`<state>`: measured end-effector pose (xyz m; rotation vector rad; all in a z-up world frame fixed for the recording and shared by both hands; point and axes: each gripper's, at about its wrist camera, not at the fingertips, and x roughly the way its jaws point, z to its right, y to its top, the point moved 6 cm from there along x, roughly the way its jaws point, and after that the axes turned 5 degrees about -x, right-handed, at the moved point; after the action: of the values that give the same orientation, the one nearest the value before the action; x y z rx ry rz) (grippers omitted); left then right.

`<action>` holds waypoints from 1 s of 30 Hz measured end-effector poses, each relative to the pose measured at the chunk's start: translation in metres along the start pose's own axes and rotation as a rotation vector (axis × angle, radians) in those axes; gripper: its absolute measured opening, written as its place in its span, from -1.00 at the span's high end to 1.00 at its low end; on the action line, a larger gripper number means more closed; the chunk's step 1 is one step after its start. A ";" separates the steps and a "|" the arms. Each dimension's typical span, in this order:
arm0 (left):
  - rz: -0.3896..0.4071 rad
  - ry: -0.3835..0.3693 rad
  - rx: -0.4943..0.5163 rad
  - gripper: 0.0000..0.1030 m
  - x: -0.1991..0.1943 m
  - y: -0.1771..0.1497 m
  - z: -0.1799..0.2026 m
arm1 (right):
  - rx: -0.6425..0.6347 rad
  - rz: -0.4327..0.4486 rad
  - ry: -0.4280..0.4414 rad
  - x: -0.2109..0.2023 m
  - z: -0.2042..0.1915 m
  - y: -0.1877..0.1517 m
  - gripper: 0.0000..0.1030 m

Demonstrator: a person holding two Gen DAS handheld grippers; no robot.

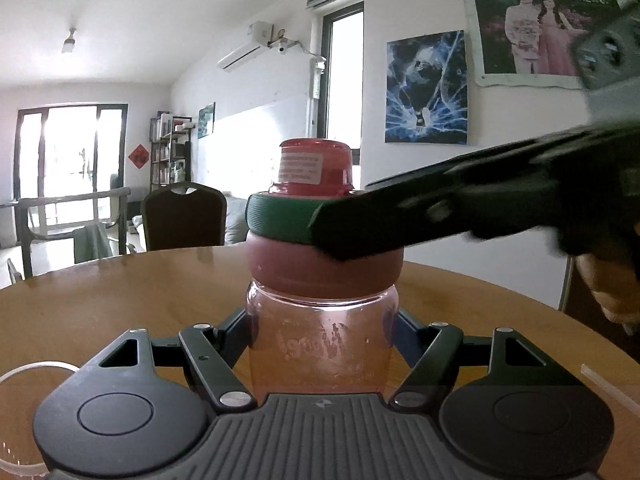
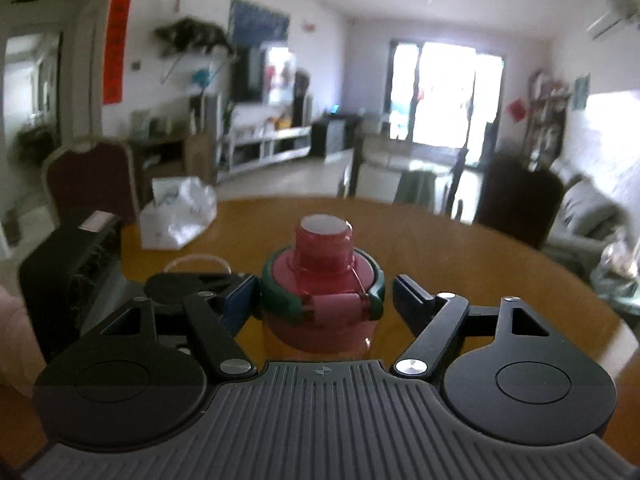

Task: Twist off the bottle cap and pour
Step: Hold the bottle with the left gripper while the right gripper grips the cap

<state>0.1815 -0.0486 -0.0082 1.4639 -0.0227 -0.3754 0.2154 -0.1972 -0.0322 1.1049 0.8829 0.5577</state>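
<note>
A clear pink-tinted bottle (image 1: pixel 320 344) stands upright on the round wooden table (image 1: pixel 120 292), and my left gripper (image 1: pixel 320 332) is shut on its body. Its red cap (image 1: pixel 292 264) carries a green ring (image 1: pixel 276 216) and a narrower red top. My right gripper (image 2: pixel 324 294) is at cap height, open, one finger on each side of the cap (image 2: pixel 320 256); the left finger is nearly touching the green ring and the right finger stands apart. In the left wrist view one right-gripper finger (image 1: pixel 360 224) crosses in front of the cap. A clear cup's rim (image 1: pixel 36 368) shows at the lower left.
A white plastic bag (image 2: pixel 176 216) lies on the far left of the table. Dark chairs (image 1: pixel 184 216) stand around the table's far edge. A clear thin stick (image 1: pixel 608 388) lies on the table to the right. A hand (image 1: pixel 612 292) holds the right gripper.
</note>
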 end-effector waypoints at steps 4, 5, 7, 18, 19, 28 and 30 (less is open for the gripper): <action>0.000 0.003 0.000 -0.38 0.001 0.000 0.000 | 0.111 0.026 0.014 -0.017 0.008 -0.011 -0.03; 0.000 0.004 0.001 -0.38 0.002 0.000 0.000 | 0.115 0.027 0.015 -0.018 0.009 -0.012 0.00; 0.000 0.005 0.001 -0.38 0.003 0.001 -0.001 | 0.106 0.025 0.009 -0.020 0.011 -0.013 0.03; 0.005 0.006 0.018 -0.37 0.002 0.001 0.003 | -0.013 0.001 -0.132 -0.036 0.006 -0.013 0.02; 0.007 0.007 0.019 -0.37 0.002 0.000 0.003 | 0.011 -0.006 -0.136 -0.036 0.008 -0.012 0.02; 0.012 0.023 0.015 -0.38 0.002 -0.001 0.005 | 0.164 0.045 -0.209 -0.012 -0.002 0.012 -0.87; 0.013 0.031 0.014 -0.38 0.002 -0.001 0.005 | 0.219 0.007 -0.218 0.001 -0.001 0.012 -0.84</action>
<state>0.1817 -0.0542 -0.0092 1.4827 -0.0099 -0.3428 0.2151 -0.1913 -0.0216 1.3400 0.7619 0.3428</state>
